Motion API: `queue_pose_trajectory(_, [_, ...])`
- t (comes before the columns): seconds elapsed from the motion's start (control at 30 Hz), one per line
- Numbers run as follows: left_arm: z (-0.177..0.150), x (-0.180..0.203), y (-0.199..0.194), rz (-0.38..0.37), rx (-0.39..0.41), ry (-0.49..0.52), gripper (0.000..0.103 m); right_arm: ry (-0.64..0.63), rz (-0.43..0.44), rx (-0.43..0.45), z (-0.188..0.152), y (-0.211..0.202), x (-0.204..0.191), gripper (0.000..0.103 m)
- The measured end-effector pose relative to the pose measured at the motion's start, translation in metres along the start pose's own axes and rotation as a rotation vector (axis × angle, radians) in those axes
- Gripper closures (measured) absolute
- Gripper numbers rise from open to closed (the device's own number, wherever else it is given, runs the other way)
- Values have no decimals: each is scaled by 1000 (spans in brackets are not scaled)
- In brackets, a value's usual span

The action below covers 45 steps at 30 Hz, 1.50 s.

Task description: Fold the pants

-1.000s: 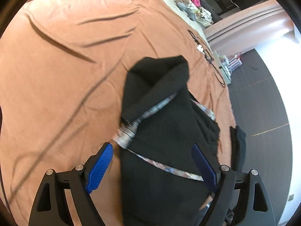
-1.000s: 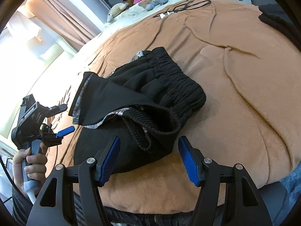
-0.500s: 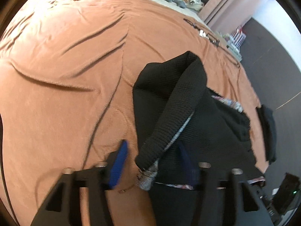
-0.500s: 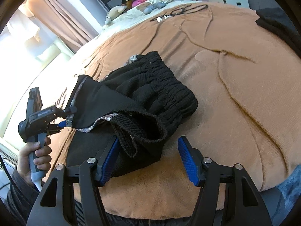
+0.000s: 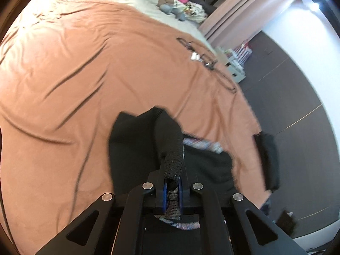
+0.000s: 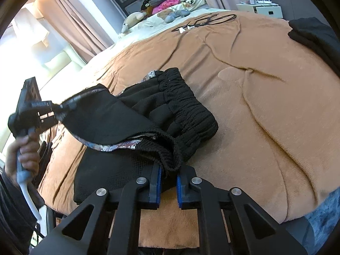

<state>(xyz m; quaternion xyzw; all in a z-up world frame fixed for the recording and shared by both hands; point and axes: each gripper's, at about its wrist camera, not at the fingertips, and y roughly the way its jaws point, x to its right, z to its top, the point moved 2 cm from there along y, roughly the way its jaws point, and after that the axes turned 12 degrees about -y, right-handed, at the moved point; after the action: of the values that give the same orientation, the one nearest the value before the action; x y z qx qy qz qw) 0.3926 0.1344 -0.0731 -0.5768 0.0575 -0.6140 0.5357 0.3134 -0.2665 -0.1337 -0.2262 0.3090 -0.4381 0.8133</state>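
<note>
I am holding one gripper in each hand over a bed covered with an orange-brown blanket (image 6: 265,80). The black pants (image 6: 174,106) are lying bunched on the blanket at the near edge of the bed, with the gathered waistband toward the far side and a patterned inner lining showing along one folded edge.

My left gripper (image 5: 172,188) is pointing downward at a slant. Its jaws have just been closing and are now clamping a ribbed black cuff of the pants between the blue pads. In the right wrist view, my left hand (image 6: 22,150) is gripping the handle at the left of the frame, and the pinched corner of fabric is being held up off the blanket, the cloth stretching from it down to the heap.

My right gripper (image 6: 167,176) is also angled downward, at the near edge of the pants. Its jaws have just been closing and are now pinching a rolled black hem between the blue pads.

A black cable (image 6: 208,20) is lying on the far part of the blanket, well apart from the pants. A second dark garment (image 6: 314,36) is lying at the right edge of the bed.
</note>
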Motion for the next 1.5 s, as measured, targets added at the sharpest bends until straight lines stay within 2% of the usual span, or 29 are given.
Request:
queue_pose_trajectory(0.27, [37,36,16,-57,-6,-38,96,27,45,-5,0,-5,7,96])
queue_pose_trajectory(0.5, [61,54,53,-34,-39,-54,96,40,91,-6,-2,-5,9,97])
queue_pose_trajectory(0.83, [73,77,123,29,-107,-12,95,101,131,-17,-4,3,22,97])
queue_pose_trajectory(0.9, [71,80,132,47,-115,12,90,114,127,-33,-5,8,25,97])
queue_pose_trajectory(0.93, [69,80,133,41,-120,18,80,117,127,-39,-5,10,26,97])
queue_pose_trajectory(0.97, [68,79,133,35,-122,20,60,119,129,-43,-5,12,26,97])
queue_pose_trajectory(1.03, [66,76,128,45,-99,25,37,129,135,-50,-6,14,26,97])
queue_pose_trajectory(1.27, [55,53,96,76,-64,14,35,158,125,-50,-6,12,31,92])
queue_pose_trajectory(1.4, [39,40,78,89,-60,17,35,152,95,-36,-6,1,31,66])
queue_pose_trajectory(1.5, [26,29,65,95,-55,6,35,143,88,-12,-2,-8,30,63])
